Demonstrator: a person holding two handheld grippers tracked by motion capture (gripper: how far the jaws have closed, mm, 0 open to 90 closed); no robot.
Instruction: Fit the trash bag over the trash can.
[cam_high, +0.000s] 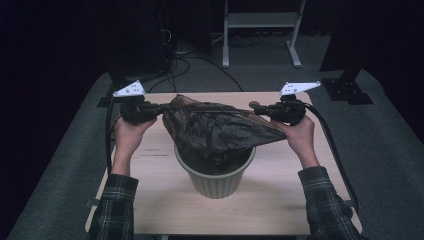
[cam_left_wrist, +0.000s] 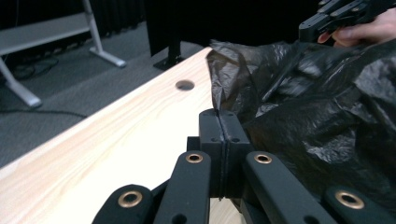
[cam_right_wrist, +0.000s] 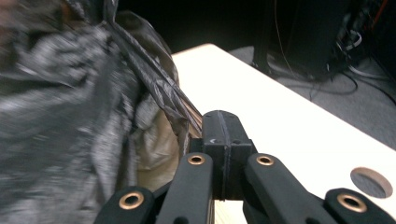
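high view: black bag (cam_high: 215, 127) stretched between both tongs, each clamped on its edge

Bag (cam_high: 215, 127) over bin (cam_high: 215, 180) (mid-table (cam_high: 280, 210)), between both tools.

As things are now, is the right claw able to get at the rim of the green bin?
Probably not yet. The right claw is shut on one edge of the black bag, and that bag hangs over the green bin, covering most of its rim. It would first have to let the bag go.
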